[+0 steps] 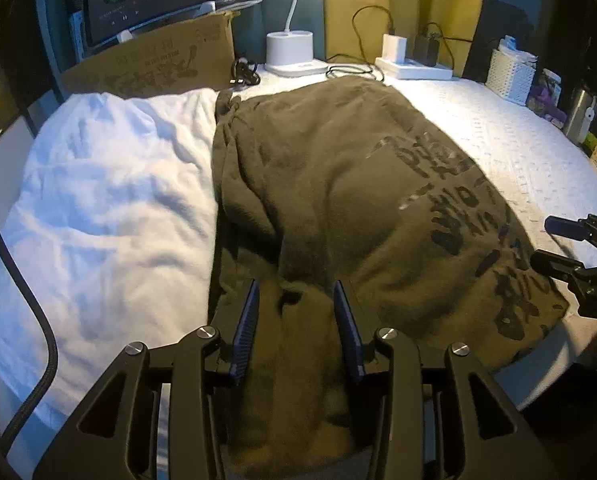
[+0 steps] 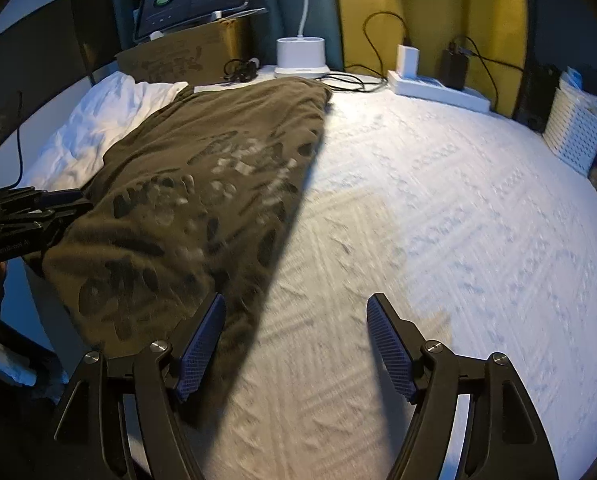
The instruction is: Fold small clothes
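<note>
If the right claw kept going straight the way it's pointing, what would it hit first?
Probably the white textured table cover; the right claw is open and empty, with the olive garment off to its left. Depth is uncertain.

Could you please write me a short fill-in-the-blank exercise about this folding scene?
1. The olive-green printed T-shirt lies beside a ___ garment.
2. The right gripper hovers with its jaws ___.
3. The lamp base behind the shirt is ___.

Missing words: white; open; white

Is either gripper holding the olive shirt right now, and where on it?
Nothing is held. The left gripper stands open over the olive shirt's near edge; the right gripper is open over the white bedcover.
</note>
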Demonstrator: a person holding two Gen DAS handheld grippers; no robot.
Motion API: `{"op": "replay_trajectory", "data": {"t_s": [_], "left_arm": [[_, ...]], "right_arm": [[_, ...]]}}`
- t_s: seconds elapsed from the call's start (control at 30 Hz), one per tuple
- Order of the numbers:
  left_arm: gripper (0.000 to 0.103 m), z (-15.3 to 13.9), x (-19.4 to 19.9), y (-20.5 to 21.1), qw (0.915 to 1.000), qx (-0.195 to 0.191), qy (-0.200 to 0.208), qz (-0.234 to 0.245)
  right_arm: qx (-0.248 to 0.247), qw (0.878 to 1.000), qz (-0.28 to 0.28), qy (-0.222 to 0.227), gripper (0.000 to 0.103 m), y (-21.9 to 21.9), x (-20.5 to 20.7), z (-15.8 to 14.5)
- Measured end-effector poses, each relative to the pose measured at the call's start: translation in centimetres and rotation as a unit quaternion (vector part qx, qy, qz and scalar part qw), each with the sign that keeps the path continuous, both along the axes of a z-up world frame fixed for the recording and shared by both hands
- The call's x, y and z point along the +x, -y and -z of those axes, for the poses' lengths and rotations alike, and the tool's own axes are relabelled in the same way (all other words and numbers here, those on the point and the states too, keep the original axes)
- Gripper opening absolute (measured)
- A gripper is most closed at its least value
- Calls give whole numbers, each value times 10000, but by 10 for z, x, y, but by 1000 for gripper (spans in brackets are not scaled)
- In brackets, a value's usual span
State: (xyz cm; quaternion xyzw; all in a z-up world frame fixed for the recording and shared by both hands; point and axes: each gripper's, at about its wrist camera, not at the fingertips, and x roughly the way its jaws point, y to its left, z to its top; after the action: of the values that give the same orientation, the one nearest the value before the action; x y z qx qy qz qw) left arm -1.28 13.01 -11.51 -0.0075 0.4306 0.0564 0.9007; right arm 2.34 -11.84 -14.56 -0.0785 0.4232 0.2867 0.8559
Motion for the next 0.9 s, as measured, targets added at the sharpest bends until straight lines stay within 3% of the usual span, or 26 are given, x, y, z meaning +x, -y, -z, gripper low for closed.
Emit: {"op": "replay_trajectory", "data": {"t_s": [0.1,0.17,0.23,0.57,0.9], "left_arm": [[44,-7,-6,7,9999,71,122,25],[70,-13,-8,9,9995,197,245,-71],[77,-17,-8,9,9988,272,334,-229],[81,-35,0,52,9983,260,507,112],[83,-47,5,98,9960,-211,769,410]], "right_arm": [[43,9999,144,5,75,16,-5,-1],[37,9997,247,14,75,24,-8,-1],[64,9993,356,22,75,35,-10,-1],[102,9942,1059,126,75,93,-16,-15],[78,9877,1463,538,75,139,-26,-56]]}}
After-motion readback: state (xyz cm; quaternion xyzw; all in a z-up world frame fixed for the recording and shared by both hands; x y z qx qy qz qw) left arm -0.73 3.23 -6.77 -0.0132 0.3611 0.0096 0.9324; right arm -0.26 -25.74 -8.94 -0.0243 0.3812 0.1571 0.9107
